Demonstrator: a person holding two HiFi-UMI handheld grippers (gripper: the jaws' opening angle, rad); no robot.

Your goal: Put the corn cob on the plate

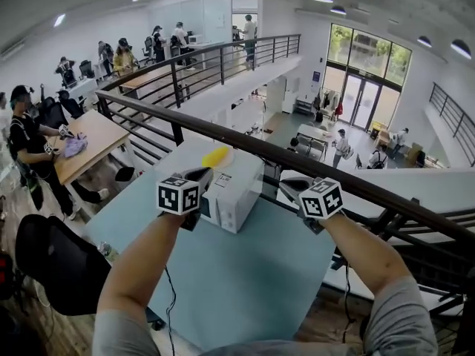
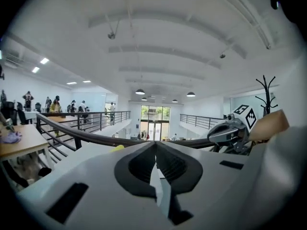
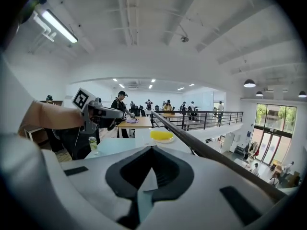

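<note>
The yellow corn cob lies on a small white plate at the far end of the light blue table, by a white box-shaped appliance. In the right gripper view the corn cob shows plainly; in the left gripper view only a yellow sliver of corn cob peeks over the jaws. My left gripper and right gripper are held up side by side above the table, short of the cob. Both are shut with nothing between the jaws.
A dark metal railing runs right behind the table, with a drop to a lower floor beyond. A drinks can stands at the table's left edge. A black chair is at the left. People sit at a wooden table further left.
</note>
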